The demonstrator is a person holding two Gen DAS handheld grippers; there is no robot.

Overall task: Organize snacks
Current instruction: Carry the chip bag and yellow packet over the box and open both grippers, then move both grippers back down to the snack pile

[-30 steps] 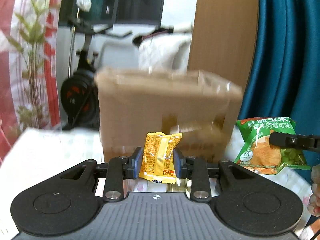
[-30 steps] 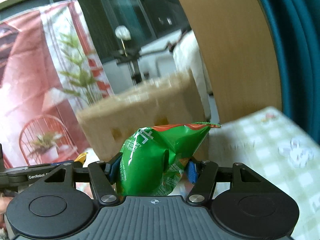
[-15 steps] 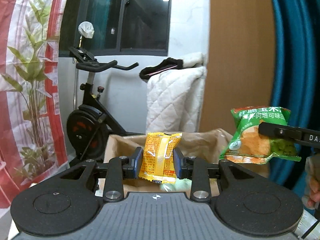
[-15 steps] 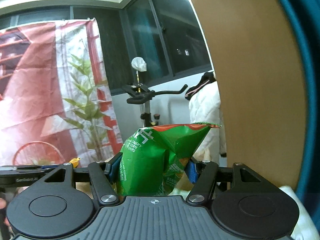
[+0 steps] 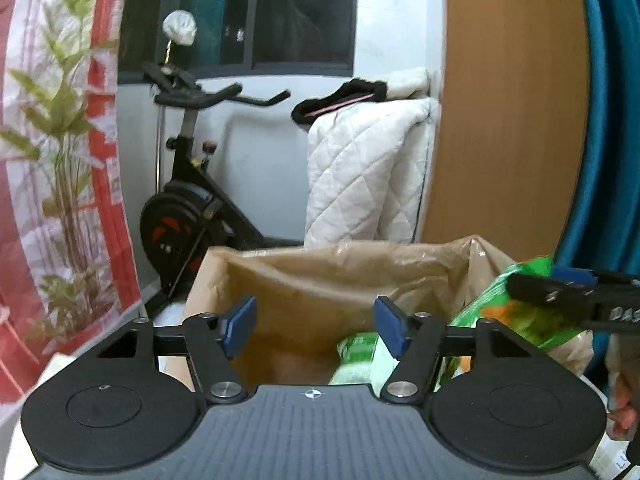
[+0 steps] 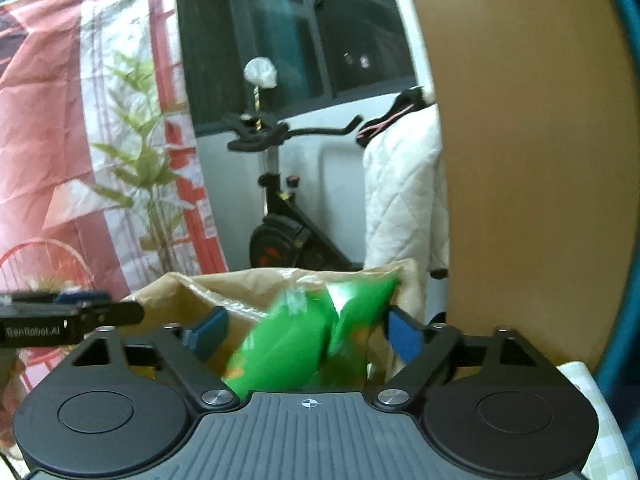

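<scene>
A: Yellow packet gone from left gripper (image 5: 316, 326); jaws just opened, nothing between them, over brown bag (image 5: 340, 276)
B: Right gripper (image 6: 306, 334) jaws just opened too; green chip bag (image 6: 304, 340) blurred between, pads off it, above bag mouth

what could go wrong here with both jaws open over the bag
1. The green chip bag is blurred between the right gripper's just-opened jaws; it could catch the brown paper bag's crumpled rim and fall outside.
2. The left gripper's jaws have just opened and are empty, near the right gripper; pulling both back together risks a bump or tipping the bag.
</scene>
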